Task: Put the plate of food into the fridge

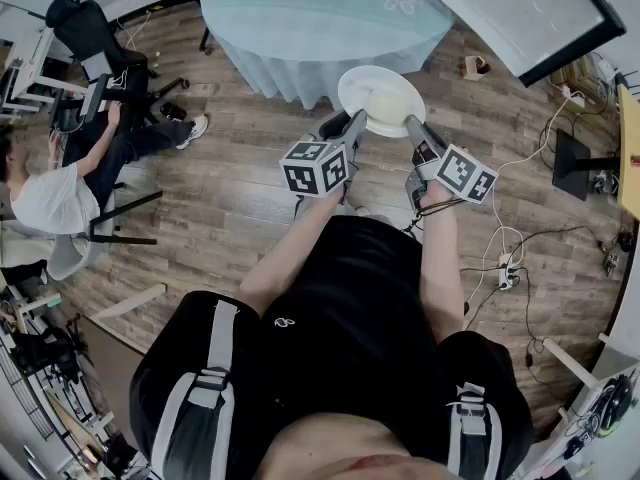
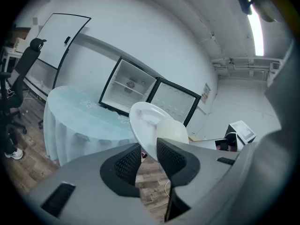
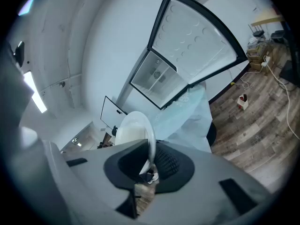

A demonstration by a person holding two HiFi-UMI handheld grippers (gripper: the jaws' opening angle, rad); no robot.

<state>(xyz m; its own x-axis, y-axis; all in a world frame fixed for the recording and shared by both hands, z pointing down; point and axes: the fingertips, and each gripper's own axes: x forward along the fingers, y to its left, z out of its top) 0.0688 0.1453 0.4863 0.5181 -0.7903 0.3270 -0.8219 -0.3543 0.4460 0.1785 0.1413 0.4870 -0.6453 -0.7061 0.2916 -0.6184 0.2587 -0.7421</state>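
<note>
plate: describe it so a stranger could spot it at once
Find the round table in pale blue cloth at the head view's top. Just before it, above the wood floor, the left gripper and right gripper clamp a round white plate by opposite rims, the only dish, bearing pale food.

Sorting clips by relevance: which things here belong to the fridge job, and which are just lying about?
Job: round white plate of pale food, clamped by left gripper and right gripper; open black-framed fridge.
Lying about: black office chair, white power strip, blue-clothed round table.
</note>
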